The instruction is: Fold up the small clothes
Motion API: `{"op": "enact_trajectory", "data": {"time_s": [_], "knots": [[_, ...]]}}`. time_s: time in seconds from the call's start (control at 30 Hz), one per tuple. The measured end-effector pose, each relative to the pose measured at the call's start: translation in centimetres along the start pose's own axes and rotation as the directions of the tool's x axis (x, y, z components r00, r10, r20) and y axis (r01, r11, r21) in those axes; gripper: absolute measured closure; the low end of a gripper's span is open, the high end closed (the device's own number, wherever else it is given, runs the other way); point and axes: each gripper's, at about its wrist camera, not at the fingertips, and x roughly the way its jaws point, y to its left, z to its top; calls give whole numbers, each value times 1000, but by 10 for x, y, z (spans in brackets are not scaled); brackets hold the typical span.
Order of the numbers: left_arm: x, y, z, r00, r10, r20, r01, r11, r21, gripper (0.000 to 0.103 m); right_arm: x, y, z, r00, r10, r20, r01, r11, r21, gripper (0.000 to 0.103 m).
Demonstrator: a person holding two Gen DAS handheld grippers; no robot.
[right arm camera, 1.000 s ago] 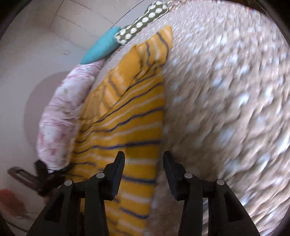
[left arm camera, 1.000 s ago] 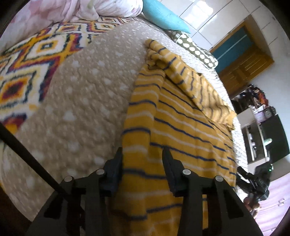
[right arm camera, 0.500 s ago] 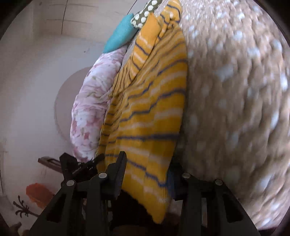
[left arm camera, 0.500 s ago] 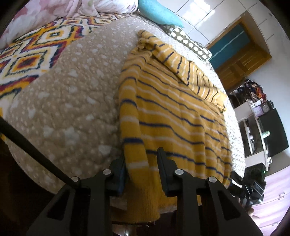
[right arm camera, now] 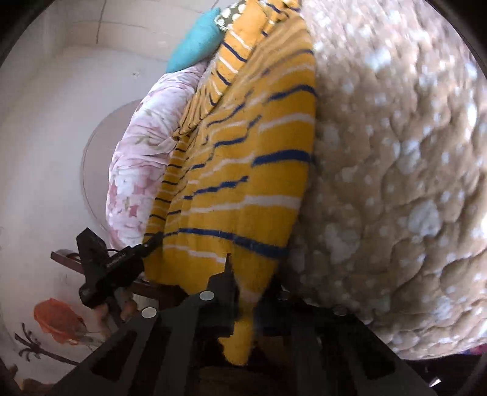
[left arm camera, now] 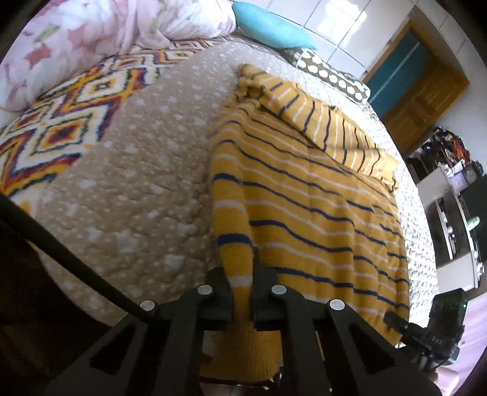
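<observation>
A yellow sweater with navy and white stripes lies on the beige spotted bedspread, its far part folded over. Its near hem hangs over the bed's edge. My left gripper is shut on the sweater's near left hem corner. My right gripper is shut on the near right hem corner of the sweater, which hangs between the fingers. The right gripper also shows at the lower right of the left wrist view, and the left gripper at the lower left of the right wrist view.
A patterned blanket and a floral duvet lie at the left of the bed. A teal pillow and a dotted pillow sit at the far end. A dark rod crosses the left foreground.
Both grippers closed on the sweater's near hem corners and drew back toward the bed's edge. The hem now hangs over the edge.
</observation>
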Motion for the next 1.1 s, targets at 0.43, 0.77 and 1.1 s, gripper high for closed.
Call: {"op": "enact_trajectory", "data": {"time_s": [0.43, 0.77, 1.1], "knots": [[-38, -9, -55, 999, -28, -25, 30, 999, 45, 96, -58, 19, -35, 999, -24, -40, 18, 988, -156, 96], [-24, -39, 56, 993, -36, 111, 27, 996, 81, 95, -45, 71, 48, 995, -47, 82, 69, 954, -290, 96], [73, -64, 188, 993, 79, 93, -83, 996, 35, 95, -1, 112, 191, 948, -180, 264, 257, 921, -294, 96]]}}
